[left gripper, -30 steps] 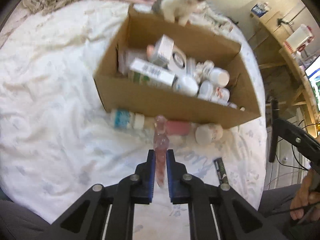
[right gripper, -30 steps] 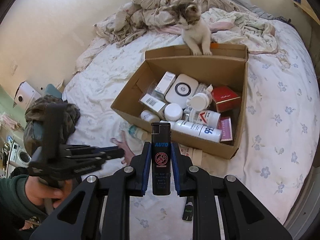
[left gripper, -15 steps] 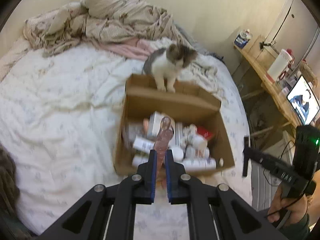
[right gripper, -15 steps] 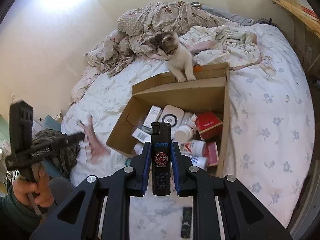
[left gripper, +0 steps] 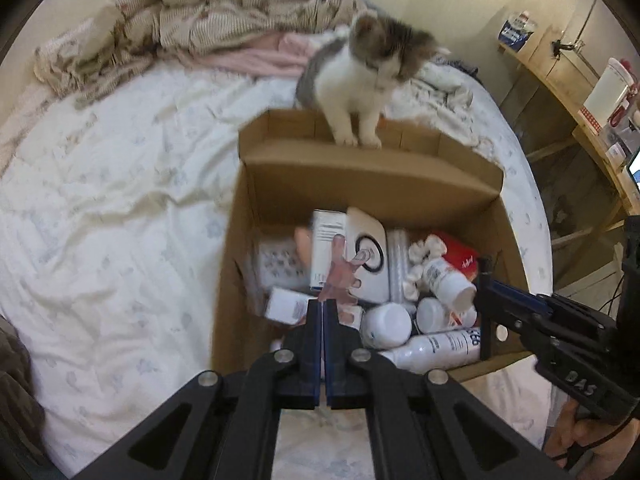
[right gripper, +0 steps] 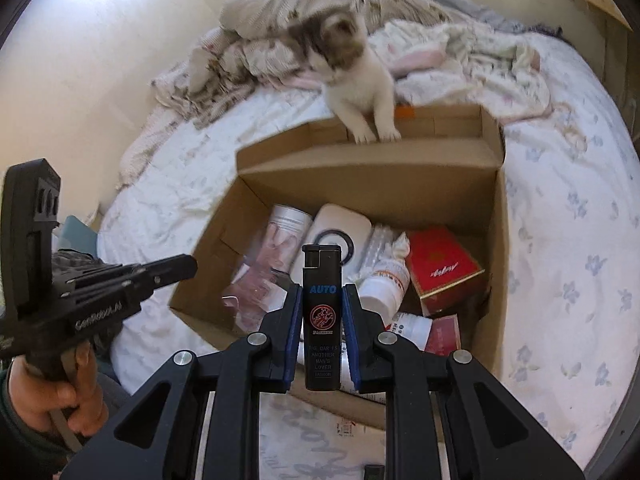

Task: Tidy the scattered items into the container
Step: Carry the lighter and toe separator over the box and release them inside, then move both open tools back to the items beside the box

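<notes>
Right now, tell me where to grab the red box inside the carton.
Take the red box across its two long edges, coming from above: it lies nearly flat with its broad face up, and bottles and the carton wall likely block a sideways approach.

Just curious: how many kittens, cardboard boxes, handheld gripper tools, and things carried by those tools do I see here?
kitten: 1
cardboard box: 1
gripper tools: 2 (left gripper, right gripper)
carried things: 2 (pink toy, black lighter)
Total: 6

both wrist views steep, near (sharing box (left gripper: pixel 372 184))
</notes>
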Action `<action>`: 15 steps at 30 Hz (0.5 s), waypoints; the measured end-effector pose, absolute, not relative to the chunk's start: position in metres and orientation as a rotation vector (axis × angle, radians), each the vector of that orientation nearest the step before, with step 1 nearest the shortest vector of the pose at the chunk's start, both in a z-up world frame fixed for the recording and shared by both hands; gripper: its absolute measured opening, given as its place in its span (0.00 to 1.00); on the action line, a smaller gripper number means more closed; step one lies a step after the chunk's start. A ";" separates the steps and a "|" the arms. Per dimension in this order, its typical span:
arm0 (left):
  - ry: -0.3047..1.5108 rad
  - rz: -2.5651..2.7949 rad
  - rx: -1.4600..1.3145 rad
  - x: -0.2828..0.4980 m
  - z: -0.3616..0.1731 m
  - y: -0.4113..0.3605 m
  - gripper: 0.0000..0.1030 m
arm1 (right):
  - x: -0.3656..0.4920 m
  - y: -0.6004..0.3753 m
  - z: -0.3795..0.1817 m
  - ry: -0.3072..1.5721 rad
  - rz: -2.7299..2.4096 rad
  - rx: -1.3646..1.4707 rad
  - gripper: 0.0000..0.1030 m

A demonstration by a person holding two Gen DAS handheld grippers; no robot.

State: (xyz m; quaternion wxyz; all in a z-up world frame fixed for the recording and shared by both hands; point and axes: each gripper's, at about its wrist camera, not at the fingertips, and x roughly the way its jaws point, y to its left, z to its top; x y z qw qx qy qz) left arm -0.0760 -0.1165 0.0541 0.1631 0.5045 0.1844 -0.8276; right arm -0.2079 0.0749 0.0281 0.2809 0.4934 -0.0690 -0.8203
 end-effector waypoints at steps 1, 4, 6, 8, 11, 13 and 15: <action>0.532 -2.359 1.442 -0.075 0.053 -0.115 0.00 | -0.209 0.074 0.026 -0.176 -2.199 1.330 0.21; 0.538 -2.358 1.456 -0.072 0.049 -0.111 0.05 | -0.209 0.075 0.025 -0.169 -2.214 1.347 0.22; 0.572 -2.341 1.479 -0.068 0.045 -0.110 0.39 | -0.208 0.078 0.028 -0.168 -2.243 1.340 0.31; 0.603 -2.325 1.491 -0.064 0.043 -0.111 0.68 | -0.205 0.080 0.034 -0.165 -2.285 1.314 0.65; 0.607 -2.327 1.473 -0.052 0.045 -0.110 0.71 | -0.200 0.085 0.047 -0.154 -2.356 1.245 0.82; 0.583 -2.322 1.465 -0.043 0.047 -0.110 0.71 | -0.198 0.090 0.050 -0.180 -2.351 1.241 0.82; 0.575 -2.320 1.462 -0.031 0.047 -0.112 0.71 | -0.196 0.096 0.053 -0.224 -2.350 1.237 0.82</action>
